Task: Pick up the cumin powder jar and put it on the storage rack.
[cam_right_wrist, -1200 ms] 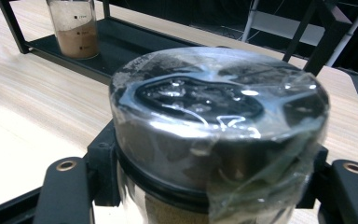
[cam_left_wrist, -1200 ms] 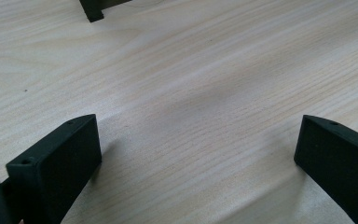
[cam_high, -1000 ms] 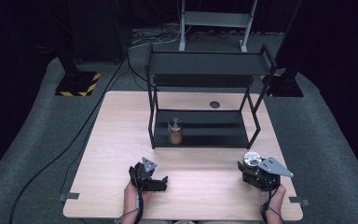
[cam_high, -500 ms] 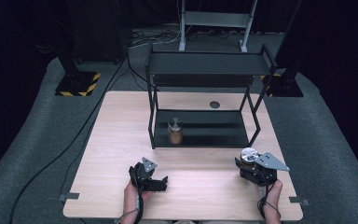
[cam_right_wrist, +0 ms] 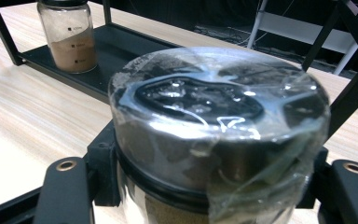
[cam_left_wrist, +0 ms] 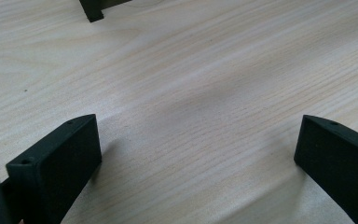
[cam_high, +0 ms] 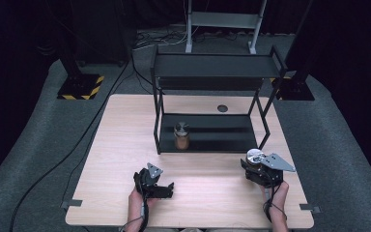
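I held a jar (cam_right_wrist: 216, 135) in my right gripper (cam_high: 258, 169), clamped between the two black jaws just below its lid; the lid was wrapped in clear, crinkled film that caught the light, and brownish powder showed through the glass under the rim; the jar stood upright, just in front of the black shelf rack (cam_high: 212, 72) and near that rack's front right leg, over the wooden table (cam_high: 121, 140). On the rack's lower tray (cam_right_wrist: 116, 56) a second jar (cam_high: 181, 136) stood upright toward the tray's left end; it was clear glass with a dark cap, about half full of brown powder, and well apart from the jar I held. My left gripper (cam_high: 154, 181) lay in front of the rack too, off the rack's front left corner, low over bare table; its jaws stood wide apart with nothing but wood grain between them, and one foot of the rack (cam_left_wrist: 92, 10) showed at the top of the left gripper view. Behind the rack, a small dark round hole (cam_high: 222, 108) sat in the table top.
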`<state>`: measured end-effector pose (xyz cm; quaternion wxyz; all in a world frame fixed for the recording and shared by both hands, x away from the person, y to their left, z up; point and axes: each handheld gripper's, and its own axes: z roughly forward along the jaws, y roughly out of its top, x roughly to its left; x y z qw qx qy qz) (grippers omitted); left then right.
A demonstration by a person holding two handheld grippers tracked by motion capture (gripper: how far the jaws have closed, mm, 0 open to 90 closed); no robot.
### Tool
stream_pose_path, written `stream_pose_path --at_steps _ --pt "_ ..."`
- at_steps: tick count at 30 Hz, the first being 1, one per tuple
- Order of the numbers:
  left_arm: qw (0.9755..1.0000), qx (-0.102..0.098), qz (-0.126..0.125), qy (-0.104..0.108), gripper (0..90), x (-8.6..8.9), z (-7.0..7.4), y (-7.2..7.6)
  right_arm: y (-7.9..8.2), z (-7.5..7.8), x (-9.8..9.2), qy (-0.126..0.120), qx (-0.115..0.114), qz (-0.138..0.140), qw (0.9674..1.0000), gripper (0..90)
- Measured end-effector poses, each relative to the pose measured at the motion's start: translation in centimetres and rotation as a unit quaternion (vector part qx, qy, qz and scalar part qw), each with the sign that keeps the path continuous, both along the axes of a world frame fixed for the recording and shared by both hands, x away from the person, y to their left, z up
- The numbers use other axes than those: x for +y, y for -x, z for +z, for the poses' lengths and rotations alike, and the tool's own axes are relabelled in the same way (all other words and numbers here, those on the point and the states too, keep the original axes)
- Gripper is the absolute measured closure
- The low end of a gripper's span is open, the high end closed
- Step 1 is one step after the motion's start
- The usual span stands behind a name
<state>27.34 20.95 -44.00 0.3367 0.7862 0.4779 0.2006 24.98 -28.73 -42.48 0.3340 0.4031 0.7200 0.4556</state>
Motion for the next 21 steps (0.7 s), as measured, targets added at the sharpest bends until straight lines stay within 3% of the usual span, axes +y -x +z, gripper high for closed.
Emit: stream_pose_path --at_steps 21 --pt "1.0 0.0 0.0 0.0 0.0 0.0 0.0 0.0 -2.1 0.5 0.6 0.001 -0.008 -0.001 1.0 30.7"
